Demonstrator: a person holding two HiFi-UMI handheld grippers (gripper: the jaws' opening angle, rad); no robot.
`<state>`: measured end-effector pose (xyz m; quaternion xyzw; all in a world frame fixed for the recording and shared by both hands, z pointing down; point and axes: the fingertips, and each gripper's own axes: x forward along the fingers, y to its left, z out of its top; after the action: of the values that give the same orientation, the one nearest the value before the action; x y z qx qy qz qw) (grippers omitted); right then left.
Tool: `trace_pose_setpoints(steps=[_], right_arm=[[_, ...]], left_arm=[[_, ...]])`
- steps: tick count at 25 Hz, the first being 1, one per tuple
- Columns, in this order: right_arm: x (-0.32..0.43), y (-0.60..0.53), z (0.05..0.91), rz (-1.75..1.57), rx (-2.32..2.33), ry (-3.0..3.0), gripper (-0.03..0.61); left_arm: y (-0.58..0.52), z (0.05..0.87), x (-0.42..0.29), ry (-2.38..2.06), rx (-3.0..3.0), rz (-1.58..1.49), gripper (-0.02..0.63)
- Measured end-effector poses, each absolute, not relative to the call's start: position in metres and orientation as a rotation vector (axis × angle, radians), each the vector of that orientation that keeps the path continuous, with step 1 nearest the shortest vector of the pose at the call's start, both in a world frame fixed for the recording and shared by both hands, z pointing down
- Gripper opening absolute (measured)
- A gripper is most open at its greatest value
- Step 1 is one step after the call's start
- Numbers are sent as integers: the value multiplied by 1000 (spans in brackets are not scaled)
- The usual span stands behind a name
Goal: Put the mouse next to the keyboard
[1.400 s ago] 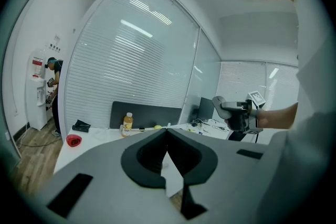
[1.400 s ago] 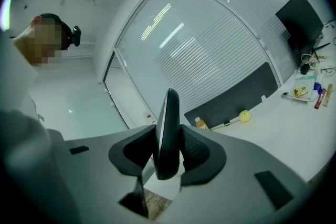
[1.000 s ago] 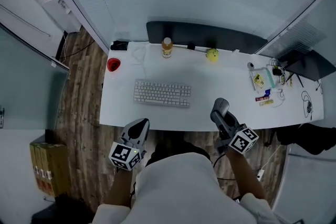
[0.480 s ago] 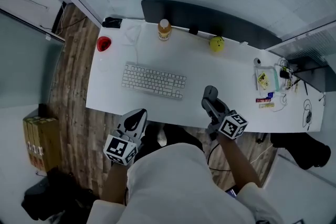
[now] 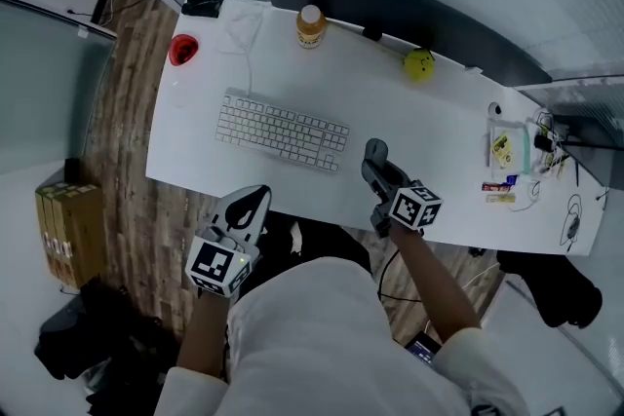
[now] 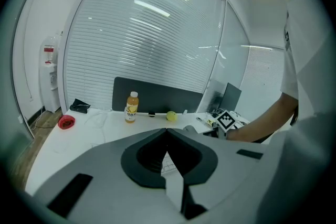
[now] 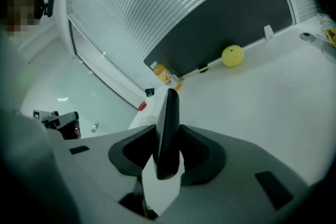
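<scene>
The left gripper hangs off the desk's near edge, at about 7 o'clock of the white keyboard, its jaws pressed together on nothing. At the keyboard's 4 o'clock, just beside its right end, the right gripper pinches the dark mouse edge-on between its jaws. This looks like the placing step. Next the mouse needs lowering flat onto the desk beside the keyboard, then letting go.

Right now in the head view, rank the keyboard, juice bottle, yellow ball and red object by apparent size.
Largest: keyboard
Then: juice bottle
Smallest: yellow ball and red object, alike; I can't rank them.
</scene>
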<state>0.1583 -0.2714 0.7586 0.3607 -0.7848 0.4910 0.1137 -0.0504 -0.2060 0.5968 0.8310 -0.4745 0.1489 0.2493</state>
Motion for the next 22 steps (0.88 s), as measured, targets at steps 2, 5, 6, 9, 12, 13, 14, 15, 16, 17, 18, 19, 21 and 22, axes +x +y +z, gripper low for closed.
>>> trace_pose_setpoints(steps=[2,5,6,9,12,13,14,15,16,17,18,19,21,22], right_arm=[[155,-271,777,1451,1046,-2262,150],[151,-273,802,1459,1033,-2211,150],[150,-273,810,1458,1031,-2195,150],[148,-275,830,1438,1029,-2153,150],[146,-277,846,1419,1022,-2121,150],[144,-277,850,1419,1022,-2109,152],[143,-277,854,1422,1024,-2096,152],[142,-277,858,1427,1028,-2085,152],[141,-277,861,1429,1031,-2074,152],[140,-277,864,1431,1034,-2064,152],[139,-277,866,1432,1037,-2057,152],[138,-277,867,1433,1039,-2051,152],[136,-278,869,1432,1044,-2046,152],[135,-278,869,1426,1046,-2046,152]], left_arm=[[-207,604,-46,-1283,2248,413,18],[-209,613,-40,-1267,2229,425,18],[-210,616,-38,-1261,2223,427,18],[-212,621,-34,-1245,2210,434,18],[-215,626,-35,-1250,2186,439,18],[-215,628,-36,-1252,2177,440,18],[-216,629,-38,-1255,2169,442,18],[-216,630,-39,-1259,2161,443,18],[-216,631,-41,-1262,2153,445,18],[-216,632,-42,-1265,2146,448,18],[-215,633,-43,-1266,2140,451,18],[-214,634,-45,-1267,2135,455,18],[-213,636,-47,-1271,2125,459,18],[-212,636,-48,-1273,2120,460,18]])
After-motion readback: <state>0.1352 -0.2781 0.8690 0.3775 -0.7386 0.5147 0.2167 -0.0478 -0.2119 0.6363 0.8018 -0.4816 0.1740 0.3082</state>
